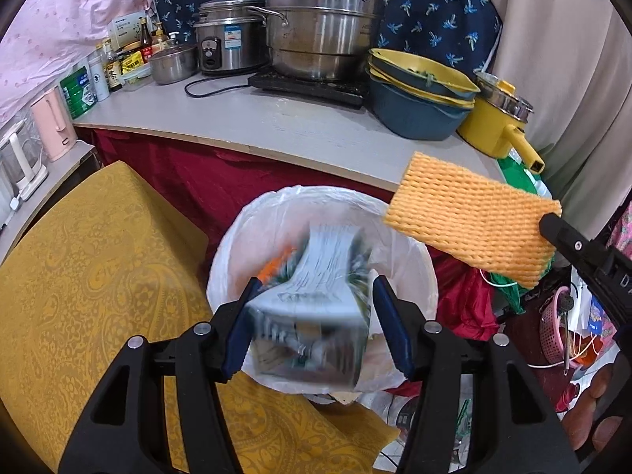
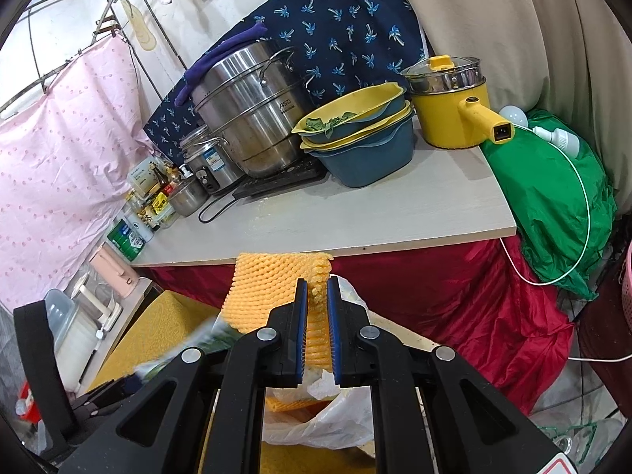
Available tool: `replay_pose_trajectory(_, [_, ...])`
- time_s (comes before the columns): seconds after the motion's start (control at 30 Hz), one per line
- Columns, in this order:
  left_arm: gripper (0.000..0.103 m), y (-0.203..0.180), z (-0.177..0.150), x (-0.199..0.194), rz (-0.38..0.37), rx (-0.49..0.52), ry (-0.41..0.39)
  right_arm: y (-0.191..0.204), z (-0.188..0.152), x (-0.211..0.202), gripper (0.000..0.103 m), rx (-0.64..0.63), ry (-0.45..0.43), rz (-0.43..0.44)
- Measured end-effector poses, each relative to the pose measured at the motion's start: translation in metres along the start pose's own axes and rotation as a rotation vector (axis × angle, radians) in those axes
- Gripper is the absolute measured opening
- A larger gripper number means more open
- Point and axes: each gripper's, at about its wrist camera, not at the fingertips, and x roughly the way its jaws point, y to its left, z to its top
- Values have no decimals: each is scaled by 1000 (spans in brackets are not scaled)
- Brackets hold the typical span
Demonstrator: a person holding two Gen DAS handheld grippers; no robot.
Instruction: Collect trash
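Foam sleeve [image 1: 472, 219] lengthwise toward countertop [image 1: 276, 126]

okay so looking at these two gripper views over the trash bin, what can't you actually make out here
- Carton between the left gripper fingers: motion-blurred in the left wrist view, print unreadable, contact unclear.
- Trash bin contents: hidden by the carton; in the right wrist view, by the right gripper and its orange foam net.
- Condiment bottles: labels too small.

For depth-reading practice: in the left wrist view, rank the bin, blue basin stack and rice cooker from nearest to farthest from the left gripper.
1. Bin, directly beneath the left gripper.
2. Blue basin stack, right on the counter.
3. Rice cooker, back left.
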Motion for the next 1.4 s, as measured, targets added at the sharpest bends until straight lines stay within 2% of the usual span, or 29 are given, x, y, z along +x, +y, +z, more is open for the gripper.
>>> replay_pose_trajectory(0.3, [62,34,8,-8,41,-86,-15,21,0,19,10,-26,21,26])
replay_pose_trajectory(0.4, [69,43,8,-11,62,-105,-21,30,0,28,16,-26,33,47])
replay_pose_trajectory(0.5, [73,50,6,-12,77,-117,-26,40,-1,38,45,-33,47,53])
replay_pose_trajectory(0.6, [76,58,4,-14,96,-126,-25,49,-3,39,46,-41,45,65])
replay_pose_trajectory(0.73, [83,66,3,-17,116,-138,-35,55,-4,34,53,-44,37,69])
replay_pose_trajectory(0.93, [83,70,0,-26,129,-138,-47,59,-7,25,62,-57,27,62])
replay_pose_trajectory(1.07, [85,70,-3,-34,137,-134,-56,66,-10,16,64,-84,28,60])
replay_pose_trajectory(1.4, [87,73,-15,-60,173,-134,-66,82,-23,-12,80,-148,37,49])
